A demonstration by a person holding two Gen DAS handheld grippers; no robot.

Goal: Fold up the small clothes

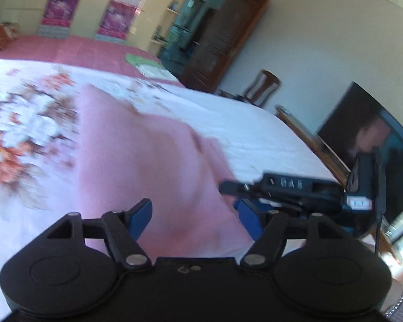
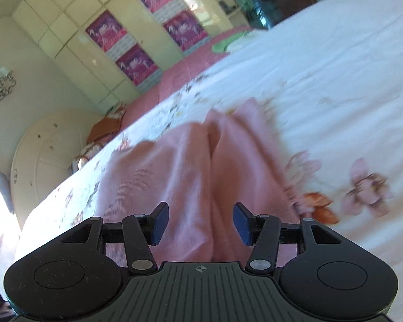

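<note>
Pink garment (image 2: 190, 166) on floral bedsheet (image 2: 335, 86), beneath both grippers' open fingers (image 2: 159, 225)

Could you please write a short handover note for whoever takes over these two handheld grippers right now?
Left gripper: jaws open, nothing pinched; the pink knitted garment lies below them.
Right gripper: jaws apart, with nothing clamped as far as the frame shows; the same garment lies beneath.
Things: the garment is on the white floral bedsheet, bunched with a crease down its middle.
Done: some fabric looks gathered or doubled over; the blur hides how much.
Left: probably flatten it, finish the folds and square the edges.
</note>
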